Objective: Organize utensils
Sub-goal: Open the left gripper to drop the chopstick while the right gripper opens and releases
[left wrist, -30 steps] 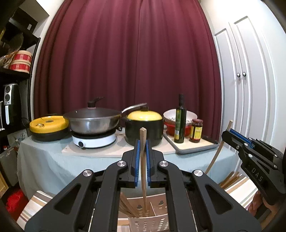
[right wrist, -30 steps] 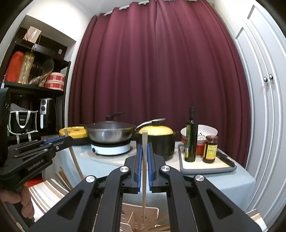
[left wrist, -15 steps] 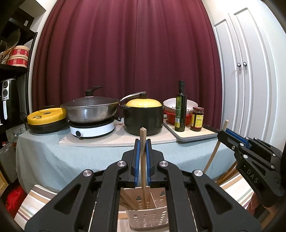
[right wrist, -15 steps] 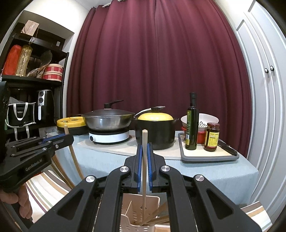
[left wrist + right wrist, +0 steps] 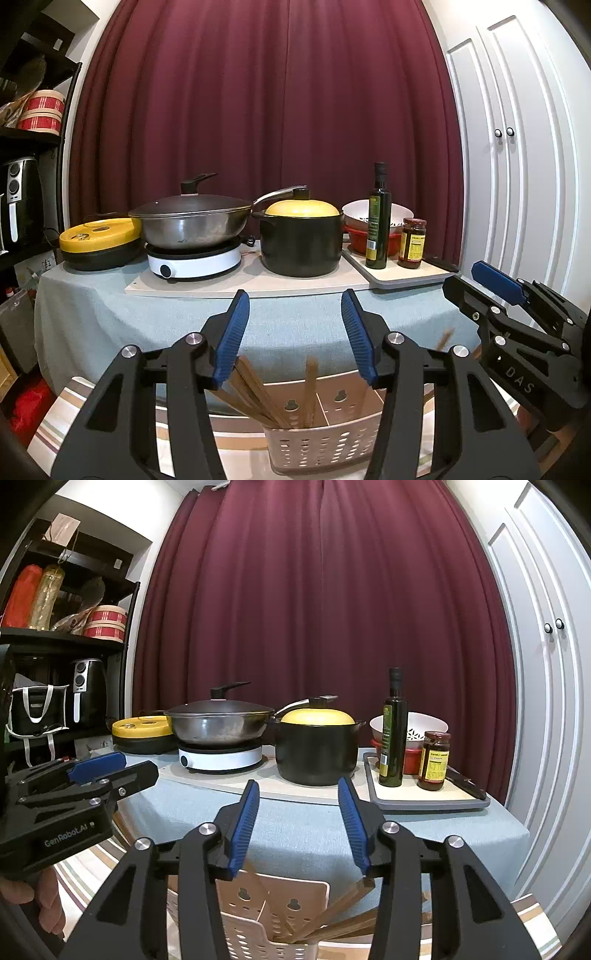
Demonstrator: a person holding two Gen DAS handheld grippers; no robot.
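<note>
Striped surface, chopsticks beneath parted left gripper

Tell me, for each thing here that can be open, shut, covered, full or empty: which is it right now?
Left gripper: open, holding nothing.
Right gripper: open, holding nothing.
Utensil basket: holds chopsticks, leaning inside.
Wok: lid on.
Black pot: yellow lid on.
Oil bottle: capped, upright.
Sauce jar: lid on.
Cupboard doors: shut.

Even, soft indoor light; strong fisheye bending with dark corners; a falling chopstick is motion-blurred.
</note>
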